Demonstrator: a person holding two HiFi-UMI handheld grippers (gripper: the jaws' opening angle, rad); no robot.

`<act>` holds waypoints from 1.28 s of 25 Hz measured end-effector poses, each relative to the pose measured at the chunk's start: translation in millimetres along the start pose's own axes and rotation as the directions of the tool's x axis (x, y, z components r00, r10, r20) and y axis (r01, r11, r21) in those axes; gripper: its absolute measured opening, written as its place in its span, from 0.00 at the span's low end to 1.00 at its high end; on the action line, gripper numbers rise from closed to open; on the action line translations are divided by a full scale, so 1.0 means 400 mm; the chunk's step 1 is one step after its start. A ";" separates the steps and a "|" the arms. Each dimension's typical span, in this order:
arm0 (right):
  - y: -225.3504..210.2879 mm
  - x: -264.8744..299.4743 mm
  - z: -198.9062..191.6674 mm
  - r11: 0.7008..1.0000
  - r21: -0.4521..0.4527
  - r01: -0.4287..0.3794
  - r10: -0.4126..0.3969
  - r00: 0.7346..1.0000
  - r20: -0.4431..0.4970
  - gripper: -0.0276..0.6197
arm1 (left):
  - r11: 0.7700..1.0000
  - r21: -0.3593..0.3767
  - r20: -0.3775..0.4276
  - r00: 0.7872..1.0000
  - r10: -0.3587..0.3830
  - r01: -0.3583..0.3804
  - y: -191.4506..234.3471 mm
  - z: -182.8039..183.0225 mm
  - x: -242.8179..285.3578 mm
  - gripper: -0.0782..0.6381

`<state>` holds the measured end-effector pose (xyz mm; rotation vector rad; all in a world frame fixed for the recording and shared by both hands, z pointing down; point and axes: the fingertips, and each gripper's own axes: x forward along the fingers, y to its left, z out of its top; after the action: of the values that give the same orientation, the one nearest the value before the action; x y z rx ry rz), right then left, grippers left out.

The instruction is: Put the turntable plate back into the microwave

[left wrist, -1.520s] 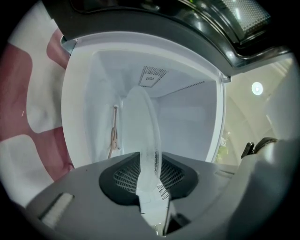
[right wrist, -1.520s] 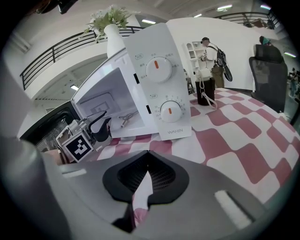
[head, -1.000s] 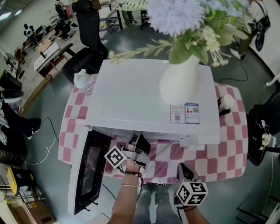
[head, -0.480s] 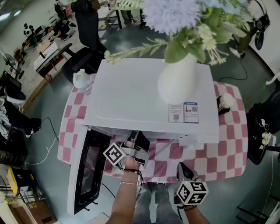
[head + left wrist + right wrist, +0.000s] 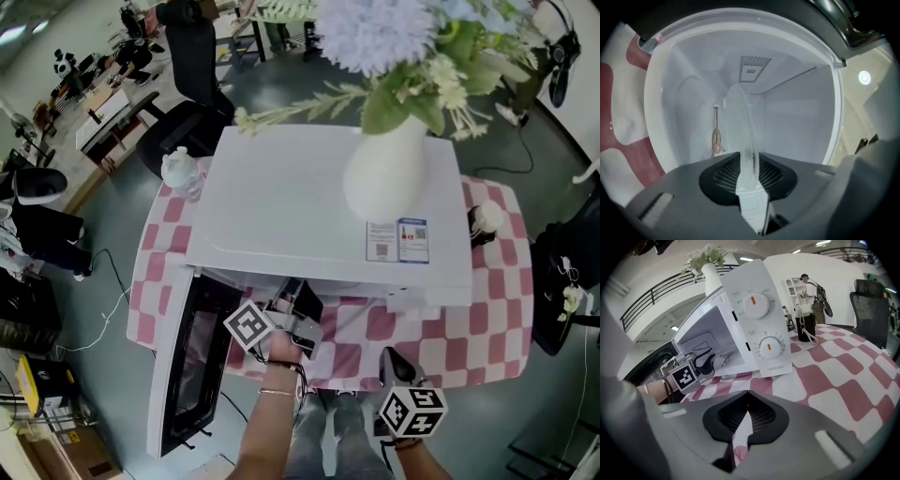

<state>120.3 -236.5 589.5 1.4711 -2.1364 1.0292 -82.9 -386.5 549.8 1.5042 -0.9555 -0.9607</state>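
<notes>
While the microwave (image 5: 300,206) stands on the checked tablecloth (image 5: 487,328) with its door (image 5: 192,366) swung open at the left, a white vase (image 5: 389,178) of flowers sits on its top. The left gripper (image 5: 750,180) reaches into the cavity (image 5: 797,117). Its jaws have just been closing and are clamped on the rim of the glass turntable plate (image 5: 740,126), which is seen edge-on inside the cavity, near the drive hub (image 5: 716,140). The right gripper (image 5: 746,416) hangs at the table's near edge, jaws together, holding nothing.
</notes>
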 end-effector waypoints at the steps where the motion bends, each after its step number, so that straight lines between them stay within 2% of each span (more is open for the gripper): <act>1: 0.001 -0.001 -0.001 1.000 0.000 -0.001 0.001 1.000 -0.001 0.06 | 1.000 -0.002 -0.001 1.000 0.018 -0.018 0.005 0.000 -0.002 0.22; 5: 0.006 -0.002 -0.002 1.000 0.000 -0.006 0.006 1.000 0.001 0.06 | 0.996 0.000 -0.007 0.996 0.087 -0.087 0.025 0.005 -0.010 0.19; 10: 0.008 -0.005 -0.004 1.000 0.002 -0.006 0.006 1.000 0.004 0.06 | 0.986 0.073 -0.061 0.986 0.153 -0.148 0.025 0.001 0.001 0.19; 16: 0.018 -0.014 0.004 1.000 0.002 -0.010 0.010 1.000 0.015 0.06 | 0.953 0.133 -0.105 0.953 0.285 -0.271 0.059 -0.010 -0.003 0.18; 24: 0.008 -0.032 0.004 1.000 0.009 0.001 -0.002 1.000 0.020 0.06 | 0.898 0.272 -0.171 0.901 0.398 -0.344 0.075 -0.025 0.000 0.24; 32: 0.014 -0.050 0.001 1.000 0.015 -0.002 0.001 1.000 0.023 0.06 | 0.814 0.434 -0.232 0.825 0.516 -0.387 0.082 -0.048 0.001 0.29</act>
<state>123.4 -222.5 574.5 1.4951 -2.1503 1.0361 -67.5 -384.0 584.6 1.5710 -1.2125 -0.1560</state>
